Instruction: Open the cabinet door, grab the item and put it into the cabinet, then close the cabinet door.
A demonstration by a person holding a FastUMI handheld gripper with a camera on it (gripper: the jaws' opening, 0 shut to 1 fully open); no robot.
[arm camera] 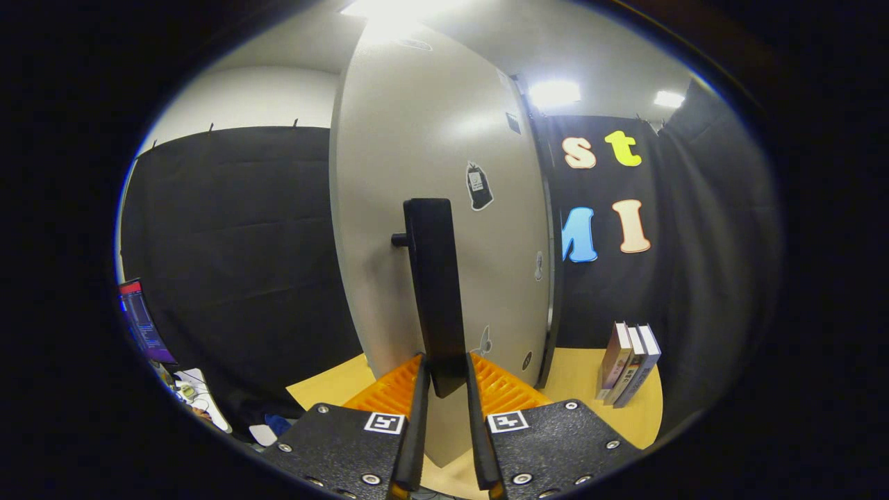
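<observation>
A pale cabinet door (pixel 430 173) fills the space right ahead of me, carrying a tall black bar handle (pixel 434 278) on a short stub. My gripper (pixel 444 378) is shut on the lower end of that handle, one finger pressing on each side. The door stands swung out at an angle, its hinge edge (pixel 549 278) to the right. Several upright books (pixel 628 364) stand together on the wooden tabletop (pixel 576 378) beyond the door's right edge. The cabinet's inside is hidden behind the door.
Small dark stickers (pixel 479 186) dot the door's face. A monitor (pixel 142 323) and some clutter (pixel 198 396) sit low on the left, off the table's edge. Black cloth walls close in the booth behind and to the right.
</observation>
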